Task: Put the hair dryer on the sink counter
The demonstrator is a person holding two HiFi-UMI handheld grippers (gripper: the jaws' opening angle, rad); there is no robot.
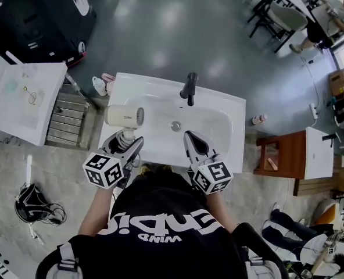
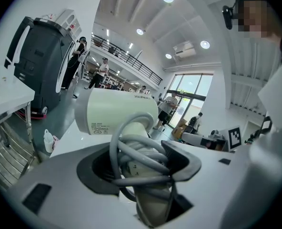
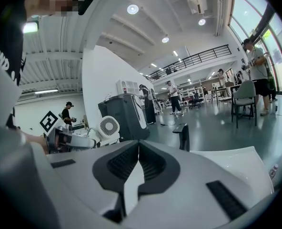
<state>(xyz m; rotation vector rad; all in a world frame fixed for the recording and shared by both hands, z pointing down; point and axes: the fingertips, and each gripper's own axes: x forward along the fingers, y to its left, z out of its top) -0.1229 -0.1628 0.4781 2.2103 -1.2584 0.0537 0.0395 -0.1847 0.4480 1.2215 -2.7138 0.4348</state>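
Note:
A cream hair dryer (image 1: 124, 115) with a grey cord wound round its handle sits at the left end of the white sink counter (image 1: 233, 106). I cannot tell if it touches the counter. My left gripper (image 1: 127, 140) is shut on the cord-wrapped handle, and in the left gripper view the hair dryer (image 2: 117, 111) stands barrel up between the jaws of the left gripper (image 2: 146, 162). My right gripper (image 1: 192, 138) hangs over the basin's front edge. In the right gripper view the right gripper (image 3: 137, 149) is shut and holds nothing.
A black faucet (image 1: 189, 87) stands at the back of the basin. A white table (image 1: 27, 100) and a metal grate (image 1: 67, 120) lie to the left, a wooden stand (image 1: 288, 153) to the right. A small bottle (image 1: 257, 120) lies on the floor.

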